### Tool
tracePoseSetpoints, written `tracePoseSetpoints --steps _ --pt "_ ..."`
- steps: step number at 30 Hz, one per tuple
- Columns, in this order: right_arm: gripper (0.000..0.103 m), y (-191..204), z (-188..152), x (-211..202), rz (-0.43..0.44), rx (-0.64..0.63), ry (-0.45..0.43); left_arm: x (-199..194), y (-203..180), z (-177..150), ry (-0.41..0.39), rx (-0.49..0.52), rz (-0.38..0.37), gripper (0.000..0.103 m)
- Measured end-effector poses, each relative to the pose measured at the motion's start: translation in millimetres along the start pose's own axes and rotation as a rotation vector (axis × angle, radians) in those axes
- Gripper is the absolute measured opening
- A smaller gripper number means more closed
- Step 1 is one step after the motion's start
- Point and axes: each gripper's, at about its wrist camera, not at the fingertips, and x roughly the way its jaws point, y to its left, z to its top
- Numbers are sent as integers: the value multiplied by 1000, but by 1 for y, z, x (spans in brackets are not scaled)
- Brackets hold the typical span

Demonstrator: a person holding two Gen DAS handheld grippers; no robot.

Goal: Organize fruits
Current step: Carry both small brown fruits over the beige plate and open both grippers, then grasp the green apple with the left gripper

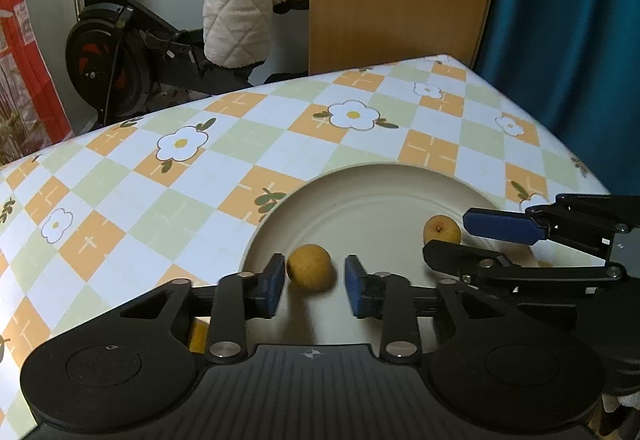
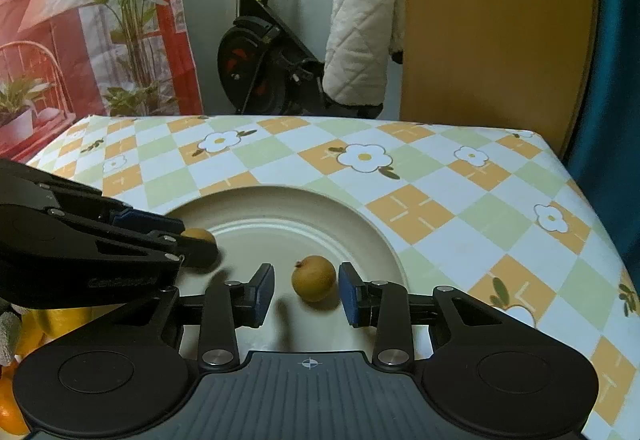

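Observation:
A cream plate [image 1: 360,196] [image 2: 280,208] lies on the checkered floral tablecloth. Two small round yellow-brown fruits rest on it. In the left wrist view my left gripper [image 1: 314,286] is open, its blue pads either side of one fruit [image 1: 309,269] without touching it. The other fruit [image 1: 441,229] lies further right, between the fingers of my right gripper [image 1: 456,236]. In the right wrist view my right gripper [image 2: 306,290] is open around that fruit [image 2: 314,278]. The left gripper [image 2: 192,244] enters from the left around the first fruit [image 2: 199,236].
Yellow fruit [image 2: 60,320] and an orange [image 2: 10,416] lie at the lower left under the left gripper. Behind the table stand an exercise bike [image 2: 256,68], a quilted white cloth [image 2: 360,28], a wooden panel [image 2: 492,24] and a teal curtain [image 1: 568,40].

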Motion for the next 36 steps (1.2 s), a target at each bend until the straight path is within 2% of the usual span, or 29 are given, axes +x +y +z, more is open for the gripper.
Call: tracePoseSetpoints --steps 10,20,28,36 --pt "33 11 -5 -48 43 63 -56 -55 17 -9 -74 -48 -57 37" --pt "34 53 -34 -84 113 30 -99 -95 27 -39 -86 -38 -95 37" --pt "34 89 -56 -96 157 -34 -85 -100 26 -67 -51 -62 -129 37" --pt "34 100 -71 -95 189 -24 -43 -95 25 -83 -29 -68 -144 37"
